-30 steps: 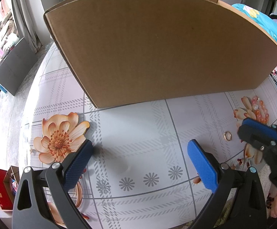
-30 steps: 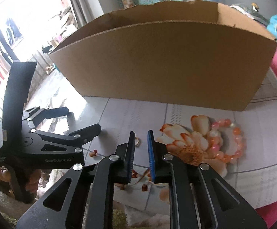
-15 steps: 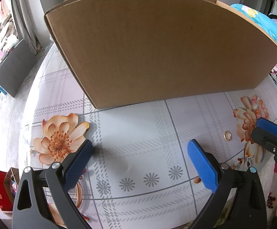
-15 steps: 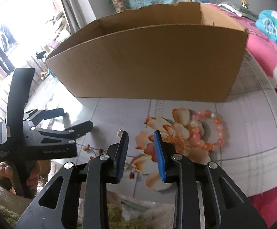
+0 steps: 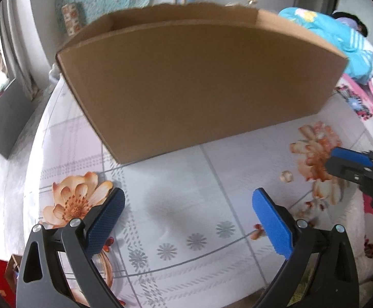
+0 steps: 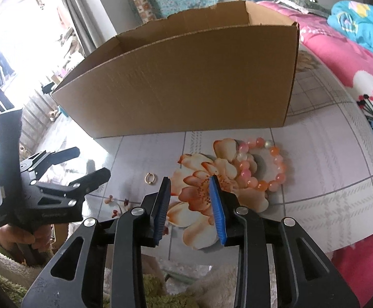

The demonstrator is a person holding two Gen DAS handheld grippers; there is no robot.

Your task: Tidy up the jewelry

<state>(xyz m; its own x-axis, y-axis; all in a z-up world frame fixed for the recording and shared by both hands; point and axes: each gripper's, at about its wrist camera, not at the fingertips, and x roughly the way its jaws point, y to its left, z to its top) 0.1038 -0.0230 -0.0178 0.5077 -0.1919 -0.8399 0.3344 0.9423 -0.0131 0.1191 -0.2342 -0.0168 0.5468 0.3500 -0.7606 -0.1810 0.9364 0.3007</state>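
Observation:
A small gold ring [image 6: 150,179] lies on the flowered tablecloth, also seen in the left wrist view as the ring [image 5: 286,176]. A bracelet of pink and orange beads [image 6: 275,151] lies to its right, in front of the open cardboard box [image 6: 186,82]. My right gripper [image 6: 190,182] hovers over the printed flower between ring and bracelet. Its jaws are opening and hold nothing. My left gripper [image 5: 186,197] stands wide open over bare cloth, left of the ring, with nothing between its fingers. The left gripper [image 6: 91,163] also shows in the right wrist view.
The cardboard box [image 5: 199,84] spans the back of the table, its top open. Pink flowered bedding [image 6: 353,82] and a blue garment [image 6: 361,23] lie to the right. Green and white fluffy fabric [image 6: 12,282] runs along the near edge.
The right gripper's jaws have spread from nearly shut to partly open, and it has drifted right, away from the ring. The left view has tipped up, showing the box's open top.

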